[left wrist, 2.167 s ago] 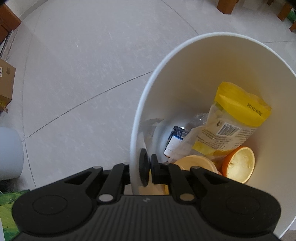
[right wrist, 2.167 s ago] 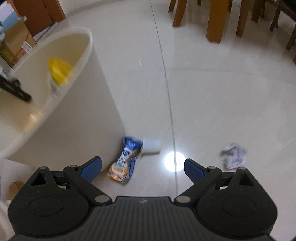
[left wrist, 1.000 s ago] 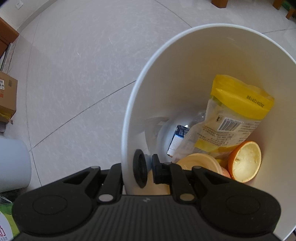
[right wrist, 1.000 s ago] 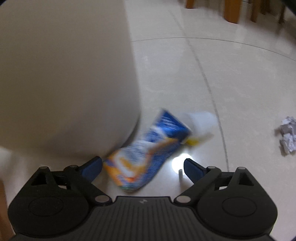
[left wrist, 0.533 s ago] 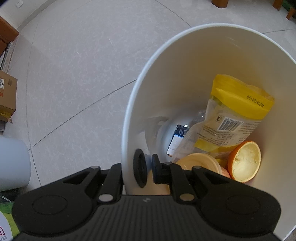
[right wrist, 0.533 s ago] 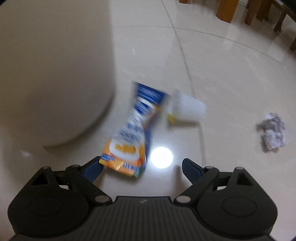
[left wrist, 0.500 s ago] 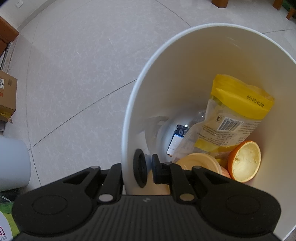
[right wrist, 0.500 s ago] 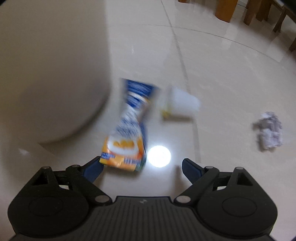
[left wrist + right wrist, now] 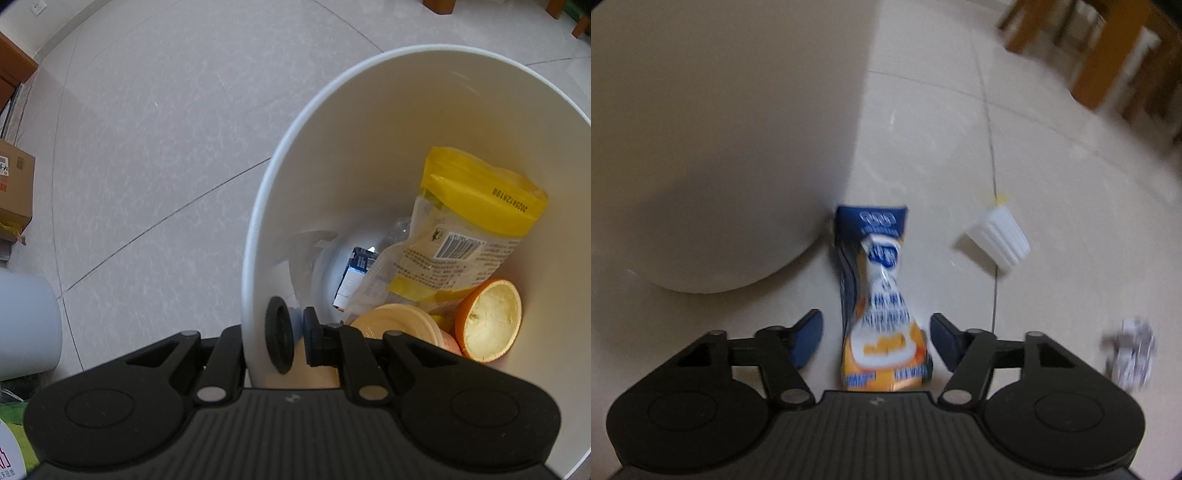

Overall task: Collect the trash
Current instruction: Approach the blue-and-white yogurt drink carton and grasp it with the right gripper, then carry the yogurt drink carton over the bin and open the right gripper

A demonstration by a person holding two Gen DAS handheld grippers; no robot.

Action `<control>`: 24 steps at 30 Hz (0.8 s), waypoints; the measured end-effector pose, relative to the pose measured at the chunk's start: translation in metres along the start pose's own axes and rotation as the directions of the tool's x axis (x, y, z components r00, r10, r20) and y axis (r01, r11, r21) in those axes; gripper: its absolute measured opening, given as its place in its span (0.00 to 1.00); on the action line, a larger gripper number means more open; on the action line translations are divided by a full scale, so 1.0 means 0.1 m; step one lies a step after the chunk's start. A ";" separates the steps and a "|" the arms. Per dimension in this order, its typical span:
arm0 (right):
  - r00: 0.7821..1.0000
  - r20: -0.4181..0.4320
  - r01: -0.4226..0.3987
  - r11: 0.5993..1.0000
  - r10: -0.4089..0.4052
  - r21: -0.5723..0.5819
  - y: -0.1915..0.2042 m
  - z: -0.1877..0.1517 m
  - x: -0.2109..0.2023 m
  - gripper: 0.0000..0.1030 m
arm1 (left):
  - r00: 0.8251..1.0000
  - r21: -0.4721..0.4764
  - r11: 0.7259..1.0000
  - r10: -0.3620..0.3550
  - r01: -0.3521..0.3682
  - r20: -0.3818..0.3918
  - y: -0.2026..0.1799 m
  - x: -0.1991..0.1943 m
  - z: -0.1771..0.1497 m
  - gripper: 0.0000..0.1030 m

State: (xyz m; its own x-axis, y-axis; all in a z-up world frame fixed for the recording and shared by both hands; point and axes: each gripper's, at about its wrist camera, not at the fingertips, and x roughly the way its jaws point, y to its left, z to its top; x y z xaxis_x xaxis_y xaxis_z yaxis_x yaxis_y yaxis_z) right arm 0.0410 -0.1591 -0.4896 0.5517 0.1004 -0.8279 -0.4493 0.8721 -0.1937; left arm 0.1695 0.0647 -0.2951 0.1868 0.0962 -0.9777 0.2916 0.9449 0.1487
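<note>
Trash lies on a pale tiled floor (image 9: 1052,192): a blue-and-orange snack wrapper (image 9: 881,314) beside the base of the white bin (image 9: 720,147), a white ribbed cup (image 9: 999,238) on its side near it, and a crumpled paper wad (image 9: 1130,356) well apart. Wooden furniture legs (image 9: 1108,51) stand beyond.

Left claw (image 9: 293,338): pressed together on the bin's rim, one pad outside the wall, one inside. Right claw (image 9: 875,338): closing, wrapper between the jaws, pads not yet pressing it.

Only the left wrist view shows the bin's contents: a yellow-topped bag (image 9: 465,229), an orange peel half (image 9: 487,321), a blue carton (image 9: 354,273). A cardboard box (image 9: 13,184) stands at its far left.
</note>
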 end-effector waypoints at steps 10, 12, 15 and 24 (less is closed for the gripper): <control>0.998 -0.059 -0.020 0.999 0.017 -0.035 -0.11 0.19 0.10 0.39 | 1.000 0.002 1.000 -0.003 0.003 -0.006 -0.01 0.04 -0.01 0.11; 0.997 -0.076 -0.013 1.000 0.012 -0.013 -0.18 0.19 0.02 0.39 | 1.000 0.001 1.000 -0.008 0.008 -0.009 0.00 0.05 -0.01 0.11; 0.995 -0.104 -0.009 0.999 0.014 0.049 -0.30 0.26 -0.13 0.39 | 1.000 0.005 1.000 -0.005 0.005 -0.008 0.00 0.05 0.00 0.11; 0.990 -0.137 0.012 0.979 0.016 0.204 -0.65 0.54 -1.10 0.39 | 1.000 0.013 1.000 0.000 0.000 -0.011 -0.03 0.07 0.00 0.12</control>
State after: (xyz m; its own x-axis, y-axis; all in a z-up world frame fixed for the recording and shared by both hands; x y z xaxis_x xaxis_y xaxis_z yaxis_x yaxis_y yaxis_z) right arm 0.0471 -0.2008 -0.3580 0.4432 0.0480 -0.8951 -0.2895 0.9527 -0.0922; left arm 0.1700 0.0626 -0.3023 0.1768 0.0992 -0.9792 0.3038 0.9408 0.1501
